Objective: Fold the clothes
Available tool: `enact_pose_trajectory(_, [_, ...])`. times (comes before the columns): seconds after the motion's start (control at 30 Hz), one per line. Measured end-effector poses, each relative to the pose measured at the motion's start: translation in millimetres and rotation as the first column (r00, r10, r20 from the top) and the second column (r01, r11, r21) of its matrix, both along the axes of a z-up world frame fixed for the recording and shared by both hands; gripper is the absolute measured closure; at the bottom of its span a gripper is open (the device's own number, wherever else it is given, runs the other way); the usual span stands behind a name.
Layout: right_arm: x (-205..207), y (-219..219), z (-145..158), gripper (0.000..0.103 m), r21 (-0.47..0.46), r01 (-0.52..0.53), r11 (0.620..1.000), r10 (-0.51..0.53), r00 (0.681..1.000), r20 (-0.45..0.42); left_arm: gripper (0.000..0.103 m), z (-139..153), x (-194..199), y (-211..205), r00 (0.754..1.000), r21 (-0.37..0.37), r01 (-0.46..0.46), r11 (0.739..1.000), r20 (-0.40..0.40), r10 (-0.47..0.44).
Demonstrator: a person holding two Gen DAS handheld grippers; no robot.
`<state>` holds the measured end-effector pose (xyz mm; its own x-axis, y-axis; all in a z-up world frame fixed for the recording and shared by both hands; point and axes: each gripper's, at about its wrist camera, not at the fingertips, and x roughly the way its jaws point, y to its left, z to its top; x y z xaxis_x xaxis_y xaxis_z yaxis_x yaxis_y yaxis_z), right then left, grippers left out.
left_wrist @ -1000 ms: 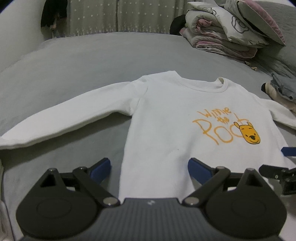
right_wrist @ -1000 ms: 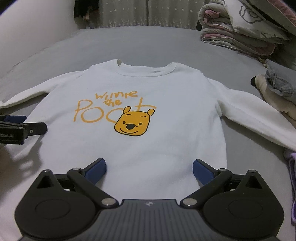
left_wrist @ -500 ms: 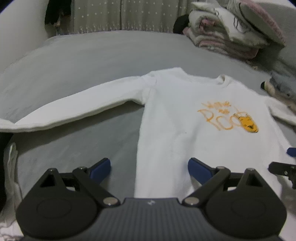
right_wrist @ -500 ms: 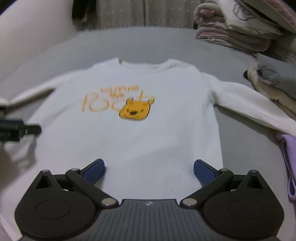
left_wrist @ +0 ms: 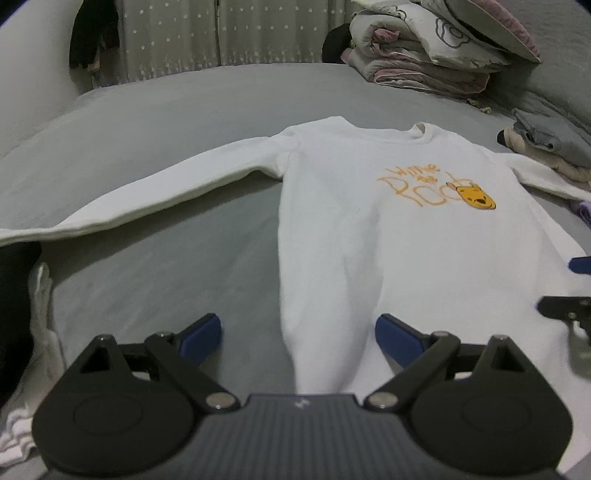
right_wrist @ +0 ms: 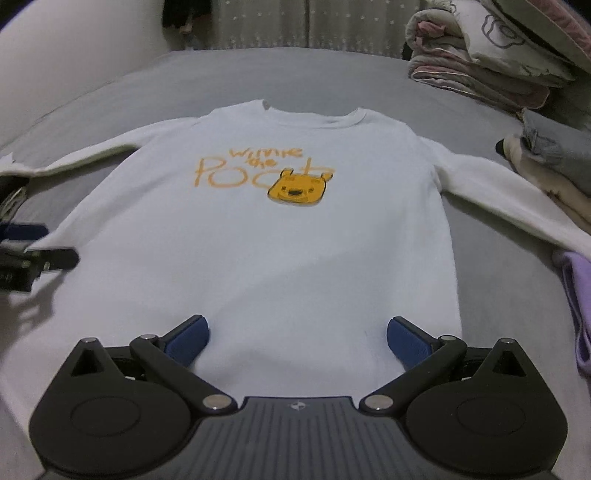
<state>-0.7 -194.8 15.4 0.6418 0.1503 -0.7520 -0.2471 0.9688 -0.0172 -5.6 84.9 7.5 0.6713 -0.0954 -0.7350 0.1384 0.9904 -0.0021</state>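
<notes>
A white long-sleeved sweatshirt (left_wrist: 373,229) (right_wrist: 280,251) with an orange bear print lies flat, front up, on a grey bed, both sleeves spread out. My left gripper (left_wrist: 297,332) hovers open at the hem's left corner, the shirt's side edge running between its blue pads. My right gripper (right_wrist: 297,332) is open over the hem's right half, nothing held. The right gripper's tip (left_wrist: 569,310) shows at the edge of the left wrist view, and the left gripper's tip (right_wrist: 37,258) shows in the right wrist view.
A pile of folded quilts (left_wrist: 436,48) (right_wrist: 491,62) sits at the far right of the bed (left_wrist: 177,122). Folded grey and cream clothes (right_wrist: 550,166) lie beside the right sleeve, a lilac item (right_wrist: 580,306) nearer. White cloth (left_wrist: 33,332) lies at the left edge. A curtain (left_wrist: 192,33) hangs behind.
Both grippers pulled back toward the hem and the left one shifted left, so the shirt sits farther off. Both stayed open.
</notes>
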Motion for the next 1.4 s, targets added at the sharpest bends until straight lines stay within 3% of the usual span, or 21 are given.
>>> enact_pose_trajectory(0.2, [-30.2, -13.5, 4.0, 0.000, 0.027, -0.029, 0.999, 0.030, 0.999, -0.023, 0.011, 8.5, -17.8, 6.8, 0.999, -0.002, 0.005, 1.000, -0.043, -0.005])
enact_pose_trajectory(0.23, [-33.9, -19.5, 6.2, 0.000, 0.042, -0.021, 0.999, 0.022, 0.999, -0.026, 0.015, 11.5, -19.8, 13.4, 0.999, -0.033, -0.005, 0.999, -0.049, 0.003])
enact_pose_trajectory(0.3, [-40.7, -34.2, 11.2, 0.005, 0.081, 0.003, 0.997, -0.001, 0.999, -0.032, 0.036, 18.2, -23.4, 29.4, 0.998, -0.116, -0.029, 0.993, -0.059, 0.023])
enact_pose_trajectory(0.47, [-56.0, -64.1, 19.9, 0.033, 0.163, 0.083, 0.983, -0.076, 0.996, -0.050, 0.051, 23.6, -30.5, 61.0, 0.993, -0.264, -0.076, 0.962, -0.108, 0.049])
enact_pose_trajectory(0.6, [-68.2, -86.9, 23.8, 0.037, 0.245, 0.177, 0.953, -0.161, 0.984, -0.082, 0.065, 23.3, -41.6, 68.6, 0.989, -0.365, -0.072, 0.928, -0.147, 0.019])
enact_pose_trajectory(0.67, [-82.2, -101.8, 22.5, 0.039, 0.308, 0.237, 0.921, -0.213, 0.971, -0.109, 0.065, 22.0, -46.2, 70.6, 0.986, -0.421, -0.067, 0.904, -0.165, -0.004])
enact_pose_trajectory(0.73, [-96.1, -111.9, 19.6, 0.048, 0.333, 0.264, 0.905, -0.239, 0.964, -0.114, 0.065, 15.6, -48.2, 68.9, 0.983, -0.421, -0.077, 0.904, -0.182, -0.001])
enact_pose_trajectory(0.83, [-109.1, -112.5, 14.8, 0.069, 0.335, 0.265, 0.904, -0.246, 0.964, -0.099, 0.071, 15.1, -56.2, 49.1, 0.991, -0.327, -0.013, 0.945, -0.131, -0.031])
enact_pose_trajectory(0.9, [-114.6, -110.0, 12.7, 0.092, 0.335, 0.259, 0.906, -0.241, 0.966, -0.096, 0.094, 15.2, -60.3, 36.4, 0.992, -0.287, 0.030, 0.957, -0.111, -0.064])
enact_pose_trajectory(1.03, [-120.2, -103.9, 15.5, 0.094, 0.323, 0.233, 0.917, -0.219, 0.972, -0.080, 0.097, 17.3, -60.5, 42.5, 0.989, -0.320, -0.007, 0.947, -0.140, -0.040])
enact_pose_trajectory(1.1, [-123.7, -114.3, 27.1, 0.095, 0.372, 0.238, 0.897, -0.232, 0.971, -0.061, 0.097, 23.8, -63.5, 53.9, 0.985, -0.372, -0.055, 0.927, -0.172, -0.011])
enact_pose_trajectory(1.2, [-130.3, -123.2, 48.7, 0.095, 0.420, 0.207, 0.883, -0.226, 0.974, -0.006, 0.097, 40.7, -72.8, 61.9, 0.989, -0.396, -0.055, 0.916, -0.146, -0.003])
enact_pose_trajectory(1.27, [-126.8, -117.7, 43.7, 0.095, 0.384, 0.205, 0.900, -0.206, 0.978, -0.039, 0.097, 43.5, -75.6, 58.9, 0.990, -0.374, -0.047, 0.926, -0.138, -0.006])
enact_pose_trajectory(1.4, [-114.4, -105.0, 15.3, 0.095, 0.271, 0.221, 0.937, -0.190, 0.972, -0.138, 0.093, 22.5, -72.1, 39.2, 0.982, -0.224, -0.015, 0.975, -0.188, -0.028])
